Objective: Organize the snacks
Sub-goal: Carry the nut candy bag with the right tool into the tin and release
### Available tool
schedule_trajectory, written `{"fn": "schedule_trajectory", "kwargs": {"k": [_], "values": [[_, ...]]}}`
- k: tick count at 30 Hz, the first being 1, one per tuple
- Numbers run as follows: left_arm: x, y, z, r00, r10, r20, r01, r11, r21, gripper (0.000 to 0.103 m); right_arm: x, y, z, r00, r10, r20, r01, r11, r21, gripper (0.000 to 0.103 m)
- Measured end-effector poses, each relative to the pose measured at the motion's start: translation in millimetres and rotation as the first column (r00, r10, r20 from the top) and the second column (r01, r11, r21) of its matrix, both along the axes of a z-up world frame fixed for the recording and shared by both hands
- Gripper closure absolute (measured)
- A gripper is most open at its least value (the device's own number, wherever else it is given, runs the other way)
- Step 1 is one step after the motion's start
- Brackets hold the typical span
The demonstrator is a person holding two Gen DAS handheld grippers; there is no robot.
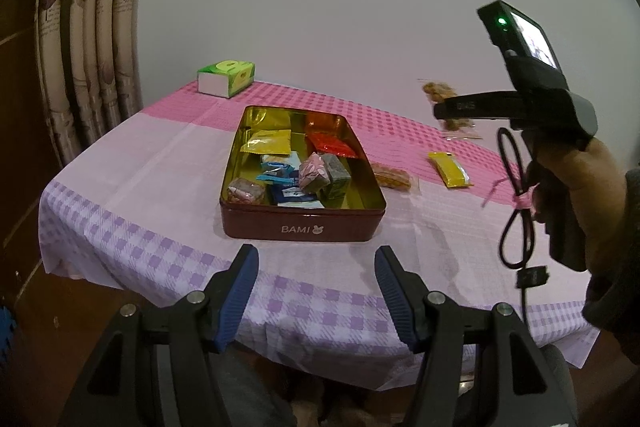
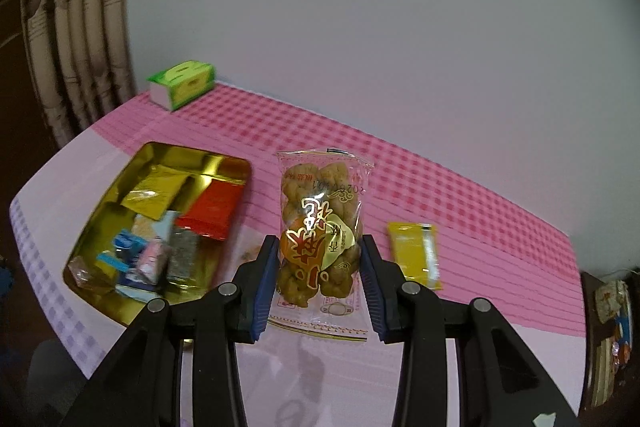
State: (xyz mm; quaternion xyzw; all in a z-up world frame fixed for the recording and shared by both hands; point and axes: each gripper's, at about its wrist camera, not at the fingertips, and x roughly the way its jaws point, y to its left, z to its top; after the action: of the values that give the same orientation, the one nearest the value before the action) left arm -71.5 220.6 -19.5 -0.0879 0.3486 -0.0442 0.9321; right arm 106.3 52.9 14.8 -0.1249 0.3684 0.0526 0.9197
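A dark red BAMI tin (image 1: 304, 227) with a gold inside sits on the table and holds several wrapped snacks; it also shows in the right wrist view (image 2: 100, 203). My right gripper (image 2: 320, 267) is shut on a clear packet of fried dough twists (image 2: 320, 227), held above the table right of the tin. In the left wrist view that gripper (image 1: 456, 107) hangs over the table's right side with the packet (image 1: 440, 93) in it. My left gripper (image 1: 316, 267) is open and empty, near the table's front edge before the tin.
A yellow packet (image 2: 416, 255) lies on the pink checked cloth right of the tin, also in the left wrist view (image 1: 450, 169). Another clear packet of twists (image 1: 392, 177) lies against the tin's right side. A green tissue box (image 1: 226, 77) stands at the far left corner. Curtains hang left.
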Motion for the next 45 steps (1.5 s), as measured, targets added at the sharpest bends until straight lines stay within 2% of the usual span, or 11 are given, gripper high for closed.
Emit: {"fn": "schedule_trajectory", "kwargs": {"k": [9,17,30,41,44,45], "values": [[1.6,2.3,-1.7,1.0,0.005,-0.009,-0.005,1.0,-0.006,0.041,-1.7,58.8,-22.1,0.991,0.127,-0.049,-0.127,0.992,0.002,0.067],[4.3,7.4,-6.1,0.999,0.017,-0.029,-0.017,1.0,-0.024,0.041,9.8,91.3,-38.0,0.978,0.189,-0.088,-0.188,0.982,0.015,0.067],[18.0,32.3,-22.8,0.988,0.068,-0.141,-0.087,0.987,-0.133,0.041,78.8,138.2,-73.8,0.964,0.186,-0.19,-0.187,0.982,0.013,0.066],[23.0,43.4,-29.1,0.98,0.095,-0.176,-0.124,0.979,-0.162,0.041,104.3,154.6,-92.3,0.959,0.172,-0.225,-0.176,0.984,0.004,0.066],[23.1,43.1,-29.6,0.979,0.098,-0.177,-0.127,0.979,-0.16,0.041,107.9,154.9,-96.6,0.957,0.17,-0.234,-0.172,0.985,0.012,0.064],[23.2,43.2,-29.9,0.979,0.098,-0.178,-0.127,0.979,-0.158,0.041,109.0,153.7,-96.7,0.956,0.173,-0.236,-0.171,0.985,0.03,0.058]]}}
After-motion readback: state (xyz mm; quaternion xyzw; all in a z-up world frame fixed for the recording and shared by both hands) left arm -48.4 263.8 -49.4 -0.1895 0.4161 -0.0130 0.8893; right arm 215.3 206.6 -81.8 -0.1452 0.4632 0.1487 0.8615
